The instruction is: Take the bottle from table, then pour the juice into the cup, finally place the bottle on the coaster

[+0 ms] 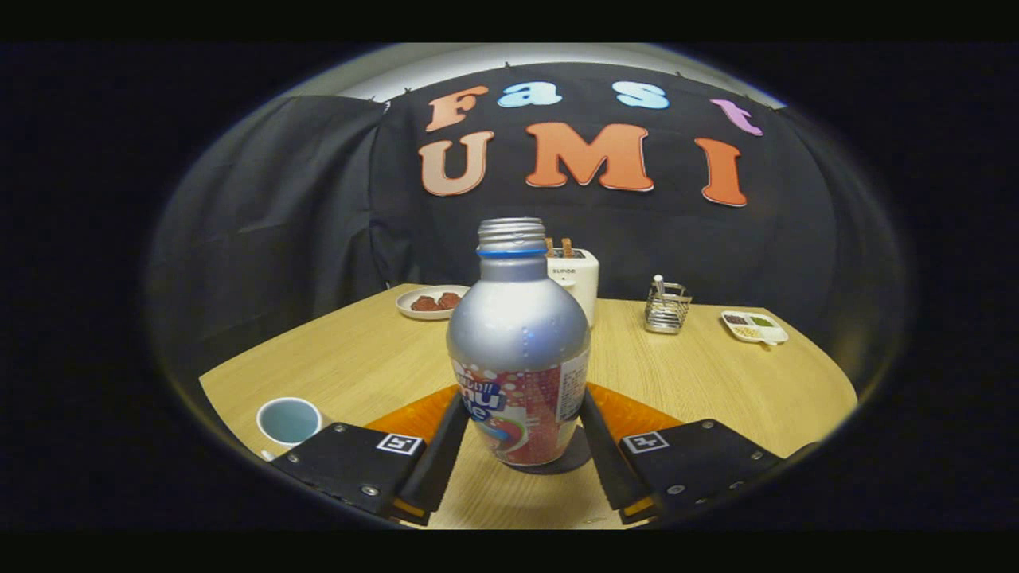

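Clamped in my jaws, the silver bottle stands upright, uncapped, both fingers pressing its label, its base low over the orange coaster on the bench. Near left sits the cup.

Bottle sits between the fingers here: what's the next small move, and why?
Probably close the hand-held gripper firmly on the bottle. Its fingers flank the labelled lower body, close against its sides, though I cannot tell if they press. The bottle stands upright and uncapped on the table, and the cup looks empty, so pouring seems yet to come.
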The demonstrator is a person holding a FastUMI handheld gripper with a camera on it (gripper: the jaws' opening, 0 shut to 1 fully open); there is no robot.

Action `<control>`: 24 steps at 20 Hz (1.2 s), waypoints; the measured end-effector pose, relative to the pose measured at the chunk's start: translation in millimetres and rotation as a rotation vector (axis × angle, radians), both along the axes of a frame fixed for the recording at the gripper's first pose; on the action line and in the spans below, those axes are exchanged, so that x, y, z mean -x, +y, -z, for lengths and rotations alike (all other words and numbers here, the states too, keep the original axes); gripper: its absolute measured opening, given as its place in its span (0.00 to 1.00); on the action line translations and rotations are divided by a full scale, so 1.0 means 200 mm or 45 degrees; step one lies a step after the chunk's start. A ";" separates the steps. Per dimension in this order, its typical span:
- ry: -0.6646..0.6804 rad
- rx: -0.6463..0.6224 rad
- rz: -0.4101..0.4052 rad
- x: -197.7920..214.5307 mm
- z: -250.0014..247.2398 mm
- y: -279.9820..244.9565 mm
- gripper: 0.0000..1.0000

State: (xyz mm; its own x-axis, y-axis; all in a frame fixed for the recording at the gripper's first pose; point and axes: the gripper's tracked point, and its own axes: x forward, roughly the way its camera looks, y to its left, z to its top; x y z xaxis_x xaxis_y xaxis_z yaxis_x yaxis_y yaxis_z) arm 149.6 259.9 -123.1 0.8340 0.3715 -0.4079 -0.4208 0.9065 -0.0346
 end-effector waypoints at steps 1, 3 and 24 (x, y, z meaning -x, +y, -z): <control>0.002 -0.014 0.011 -0.02 0.03 -0.01 0.76; -0.001 -0.036 0.006 -0.05 0.07 -0.01 0.76; 0.009 0.031 0.093 0.08 0.15 -0.08 0.97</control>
State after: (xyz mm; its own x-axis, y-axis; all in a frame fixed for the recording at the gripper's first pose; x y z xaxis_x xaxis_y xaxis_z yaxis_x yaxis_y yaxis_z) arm 133.1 244.4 -153.9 0.8558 0.2995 -0.4218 -0.3537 0.9338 -0.0545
